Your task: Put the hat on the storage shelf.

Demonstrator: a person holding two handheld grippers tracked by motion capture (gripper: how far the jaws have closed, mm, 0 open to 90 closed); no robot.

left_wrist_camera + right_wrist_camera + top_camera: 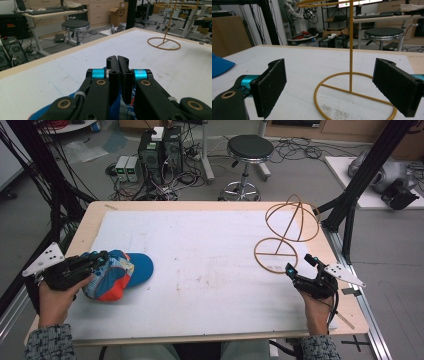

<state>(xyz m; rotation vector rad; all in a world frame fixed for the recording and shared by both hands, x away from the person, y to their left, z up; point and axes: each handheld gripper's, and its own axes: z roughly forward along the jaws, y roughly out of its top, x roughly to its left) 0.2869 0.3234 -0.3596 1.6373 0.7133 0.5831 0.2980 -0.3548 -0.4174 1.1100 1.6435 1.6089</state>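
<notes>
table: white mat (200,270) over a wooden table (90,217)
room: stool (249,150), cables
left gripper (95,262): pinching the cap (120,275)
right gripper (300,265): spread wide, by the wire stand (287,232)

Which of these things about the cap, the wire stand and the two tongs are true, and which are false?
1. The left tongs are shut on the blue, orange and patterned fabric cap. True.
2. The right tongs are shut. False: their jaws stand wide apart.
3. The yellow wire stand with a round base stands upright on the white table mat. True.
4. The cap hangs on the stand. False: it is at the mat's left side, far from the stand.
5. The right tongs hold the stand. False: they touch nothing.
</notes>
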